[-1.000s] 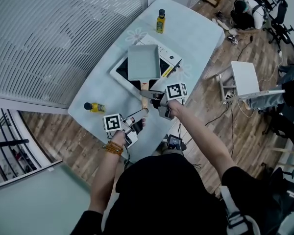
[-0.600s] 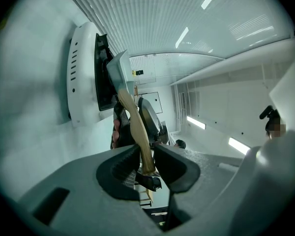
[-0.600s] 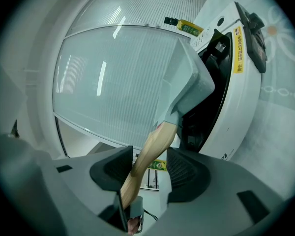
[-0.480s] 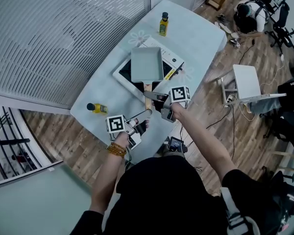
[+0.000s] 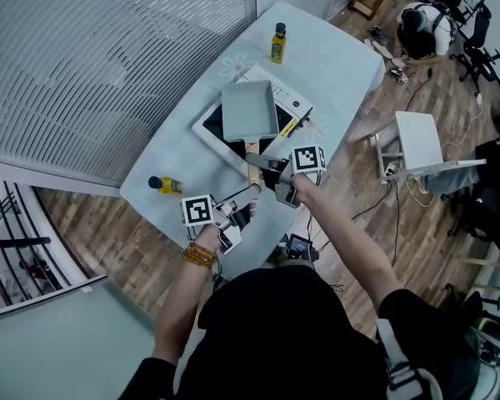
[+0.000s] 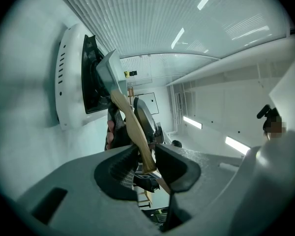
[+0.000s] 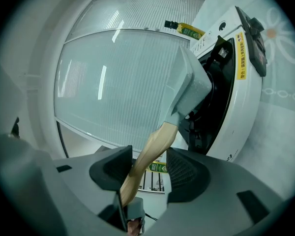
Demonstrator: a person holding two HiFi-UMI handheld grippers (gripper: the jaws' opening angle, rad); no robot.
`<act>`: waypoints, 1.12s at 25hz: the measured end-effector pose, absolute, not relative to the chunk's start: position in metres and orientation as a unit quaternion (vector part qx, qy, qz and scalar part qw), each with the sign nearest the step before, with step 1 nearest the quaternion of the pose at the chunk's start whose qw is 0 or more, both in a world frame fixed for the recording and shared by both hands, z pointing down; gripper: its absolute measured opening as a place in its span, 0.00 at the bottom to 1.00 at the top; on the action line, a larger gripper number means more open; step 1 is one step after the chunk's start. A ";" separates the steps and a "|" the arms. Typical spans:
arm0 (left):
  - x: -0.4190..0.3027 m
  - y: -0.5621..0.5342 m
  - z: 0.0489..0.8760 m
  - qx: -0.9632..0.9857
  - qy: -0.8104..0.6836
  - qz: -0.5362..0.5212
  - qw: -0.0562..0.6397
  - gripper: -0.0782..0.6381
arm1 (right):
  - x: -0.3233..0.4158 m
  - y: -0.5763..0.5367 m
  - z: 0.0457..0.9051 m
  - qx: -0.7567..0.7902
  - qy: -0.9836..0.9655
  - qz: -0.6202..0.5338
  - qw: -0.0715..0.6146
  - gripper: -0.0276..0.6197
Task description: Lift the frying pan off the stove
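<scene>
The handle [image 6: 130, 124] of the frying pan [image 5: 248, 109], pointed toward the person, is clamped in the left gripper [image 6: 145, 150], its jaws just eased slightly, and loosely straddled by the right gripper [image 7: 148, 154].

The frying pan [image 5: 248, 109] is pale grey-green all over, with a light tan wooden handle [image 5: 252, 171]. The stove [image 5: 296, 98] has a white body, a glossy black top and a yellow strip with dark print. The tabletop [image 5: 342, 57] is pale blue-grey with faint white flower outlines printed on it. The bottle [image 5: 277, 42] near the far edge and the second bottle [image 5: 165, 184] at the left edge are both yellow with black caps. The floor [image 5: 108, 232] is brown wood planking. The screen [image 5: 108, 57] is grey with fine pale stripes. The bracelet [image 5: 197, 253] has orange-brown beads.
</scene>
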State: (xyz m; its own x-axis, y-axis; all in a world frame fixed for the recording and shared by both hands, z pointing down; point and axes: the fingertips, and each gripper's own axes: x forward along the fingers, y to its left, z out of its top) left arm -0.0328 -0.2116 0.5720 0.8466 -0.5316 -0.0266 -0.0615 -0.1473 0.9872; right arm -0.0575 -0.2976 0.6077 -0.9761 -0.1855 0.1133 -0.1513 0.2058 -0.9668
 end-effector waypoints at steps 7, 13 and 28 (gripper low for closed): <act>-0.028 -0.218 0.557 0.739 -0.220 -0.190 0.608 0.27 | -0.055 -0.304 0.596 -0.103 0.758 -0.642 0.051 0.35; -0.027 -0.217 0.554 0.746 -0.235 -0.157 0.603 0.28 | -0.056 -0.302 0.593 -0.090 0.735 -0.667 0.089 0.32; -0.032 -0.213 0.537 0.747 -0.240 -0.171 0.596 0.29 | -0.052 -0.298 0.580 -0.090 0.710 -0.687 0.129 0.30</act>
State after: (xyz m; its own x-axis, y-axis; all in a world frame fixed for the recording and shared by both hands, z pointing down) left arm -0.0316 -0.2131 0.5367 0.8267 -0.5619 0.0299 -0.1542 -0.1751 0.9724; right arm -0.0520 -0.2983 0.5798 -0.9505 -0.3048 -0.0603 0.0502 0.0408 -0.9979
